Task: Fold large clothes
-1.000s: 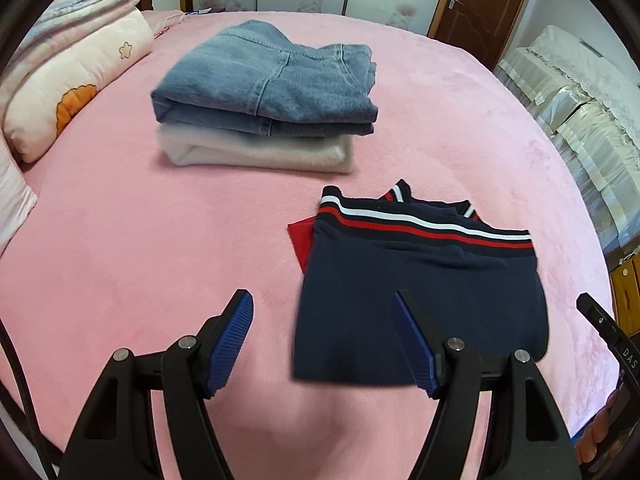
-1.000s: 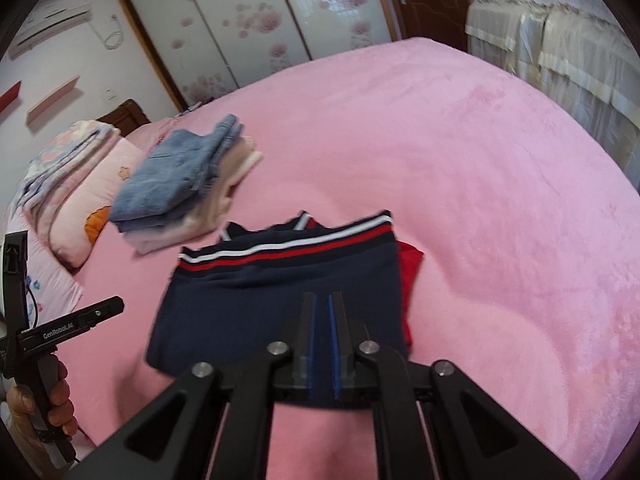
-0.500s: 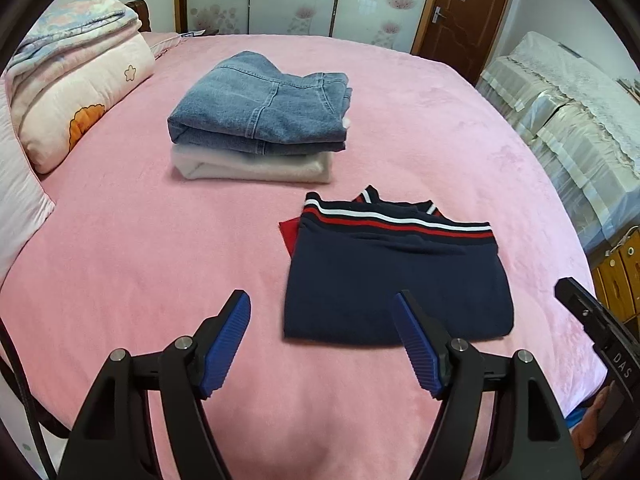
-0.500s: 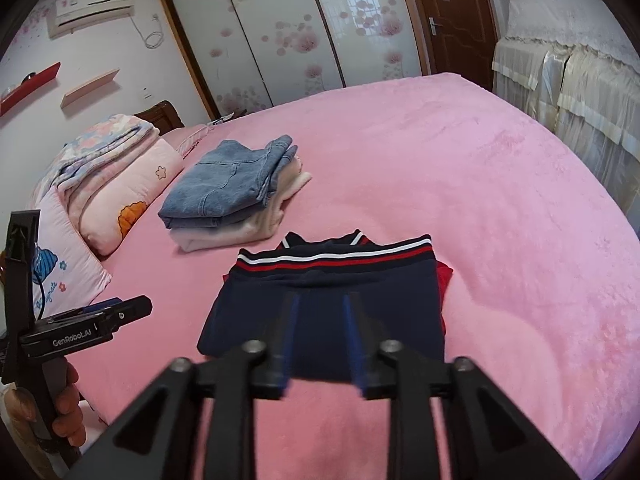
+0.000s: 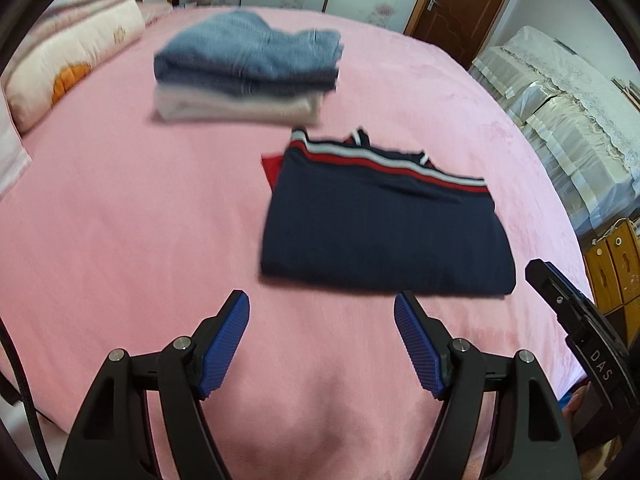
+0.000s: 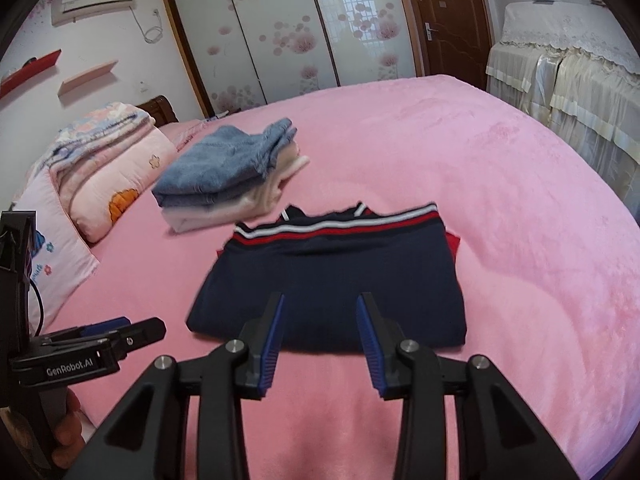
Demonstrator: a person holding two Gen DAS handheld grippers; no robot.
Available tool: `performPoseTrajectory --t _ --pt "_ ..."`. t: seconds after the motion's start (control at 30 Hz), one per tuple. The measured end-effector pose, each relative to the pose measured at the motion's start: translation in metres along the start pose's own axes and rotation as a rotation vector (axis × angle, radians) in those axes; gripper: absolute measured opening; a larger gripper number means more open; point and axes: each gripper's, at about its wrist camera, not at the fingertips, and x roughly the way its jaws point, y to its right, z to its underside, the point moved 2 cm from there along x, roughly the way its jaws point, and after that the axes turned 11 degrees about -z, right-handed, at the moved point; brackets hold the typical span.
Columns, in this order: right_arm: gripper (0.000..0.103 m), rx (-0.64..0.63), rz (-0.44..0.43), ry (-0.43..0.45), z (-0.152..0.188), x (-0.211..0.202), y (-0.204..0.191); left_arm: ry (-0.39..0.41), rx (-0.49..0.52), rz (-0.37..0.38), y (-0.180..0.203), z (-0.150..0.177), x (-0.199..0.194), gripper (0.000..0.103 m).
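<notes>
Folded navy sweater [image 5: 384, 236] lying flat on the pink bedspread [image 5: 132, 216], a tidy rectangle with red and white stripes along its far edge and a scrap of red fabric [image 5: 272, 166] peeking out from under 1 side. Left gripper [image 5: 322, 312] hanging above the bedspread just short of the sweater's near edge, blue pads [image 5: 222, 350] spread wide, gripping nothing. Right gripper [image 6: 320, 312] poised over the same near edge, fingers parted with a clear gap between, also empty, tips overlapping the navy cloth in view though contact impossible to judge. Beyond the sweater, close to its far corner but apart from it, a stack of 2 folded pieces: blue jeans [image 6: 228, 168] on top of a cream garment [image 6: 236, 208]. Off to the left of the stack, a pile of pink bedding [image 6: 108, 168] against the headboard. Closed wooden door [image 5: 464, 0] and floral wardrobe panels [image 6: 280, 36] at the back.
</notes>
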Motion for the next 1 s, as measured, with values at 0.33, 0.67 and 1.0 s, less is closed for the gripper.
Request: performPoseTrajectory --t 0.33,0.67,1.0 --pt "0.037 0.011 0.011 -0.050 0.027 0.031 0.006 -0.096 -0.114 0.163 -0.004 0.026 0.069 0.074" --pt "0.037 0.018 -0.002 -0.074 0.029 0.057 0.013 -0.011 -0.198 0.218 -0.006 0.018 0.113 0.074" --pt "0.037 0.023 -0.005 -0.071 0.018 0.077 0.019 0.036 -0.256 0.263 -0.007 -0.009 0.132 0.078"
